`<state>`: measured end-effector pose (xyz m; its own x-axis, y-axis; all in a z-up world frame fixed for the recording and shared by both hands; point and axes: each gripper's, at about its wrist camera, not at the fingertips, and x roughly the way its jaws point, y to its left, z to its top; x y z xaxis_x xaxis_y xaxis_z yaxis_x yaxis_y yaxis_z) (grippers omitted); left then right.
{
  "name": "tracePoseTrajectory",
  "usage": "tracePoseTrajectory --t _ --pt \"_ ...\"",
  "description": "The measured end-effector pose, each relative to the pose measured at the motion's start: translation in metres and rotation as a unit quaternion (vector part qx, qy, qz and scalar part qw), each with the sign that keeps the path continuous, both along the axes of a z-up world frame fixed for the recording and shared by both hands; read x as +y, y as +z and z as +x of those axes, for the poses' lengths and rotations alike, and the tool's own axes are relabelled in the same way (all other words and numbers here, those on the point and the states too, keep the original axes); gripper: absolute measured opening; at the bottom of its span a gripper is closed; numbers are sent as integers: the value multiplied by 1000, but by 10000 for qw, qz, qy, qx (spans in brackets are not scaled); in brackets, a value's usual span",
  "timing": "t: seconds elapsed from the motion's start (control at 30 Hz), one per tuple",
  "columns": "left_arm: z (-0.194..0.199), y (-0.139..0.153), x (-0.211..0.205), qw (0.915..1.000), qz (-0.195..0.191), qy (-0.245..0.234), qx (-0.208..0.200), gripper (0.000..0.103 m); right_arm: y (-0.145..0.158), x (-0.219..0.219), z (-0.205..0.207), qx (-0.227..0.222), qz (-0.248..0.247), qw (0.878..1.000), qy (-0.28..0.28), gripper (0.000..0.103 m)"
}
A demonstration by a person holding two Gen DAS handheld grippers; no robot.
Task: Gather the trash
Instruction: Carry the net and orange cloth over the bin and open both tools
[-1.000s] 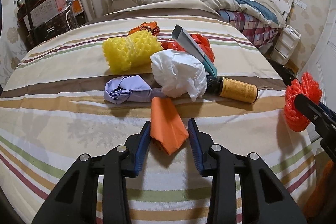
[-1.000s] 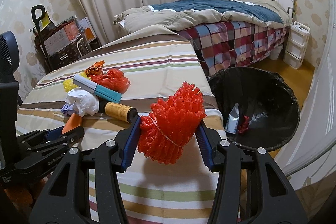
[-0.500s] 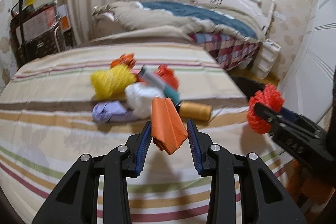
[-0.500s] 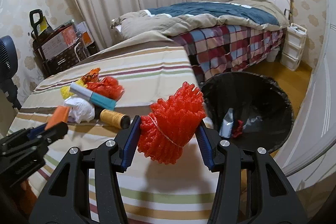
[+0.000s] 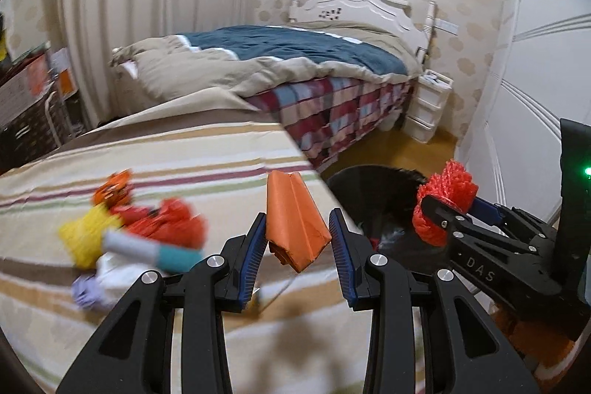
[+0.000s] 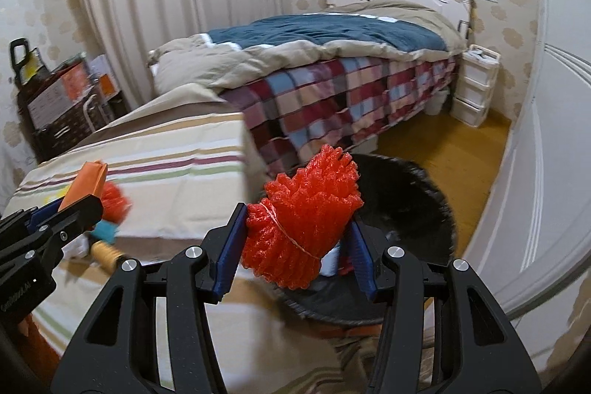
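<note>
Right now the left gripper (image 5: 297, 248) has its jaws pinching an orange folded paper (image 5: 295, 220), held up over the striped bed (image 5: 177, 154) near its edge. Right gripper (image 6: 293, 248) jaws pinch a red foam net (image 6: 304, 215) w/ the black bin (image 6: 413, 209) just behind it. Left view only: blurry pile on the bed w/ yellow net (image 5: 86, 237), white & teal tube (image 5: 147, 248), purple scrap (image 5: 86, 294). Right view only: yellow-brown bottle (image 6: 105, 255) beside that pile, & stuff inside the bin, mostly hidden.

Both grippers are matte black plastic frames with silver screw heads and ribbed blue finger pads (image 5: 255, 246) — the right gripper (image 5: 452, 205) bears white "DAS" lettering.
</note>
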<state>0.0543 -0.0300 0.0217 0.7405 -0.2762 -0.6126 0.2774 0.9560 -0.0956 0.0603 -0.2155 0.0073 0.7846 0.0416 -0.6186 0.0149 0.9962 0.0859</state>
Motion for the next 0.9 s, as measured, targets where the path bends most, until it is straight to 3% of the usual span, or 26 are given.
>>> tracePoseTrajectory --t 0.33,0.9 --pt "46 -25 -61 9988 273 -351 213 37 -24 -43 39 338 -24 9989 -339 51" --pt "85 -53 -102 9958 673 -381 481 38 -49 -78 68 575 38 9966 -584 53"
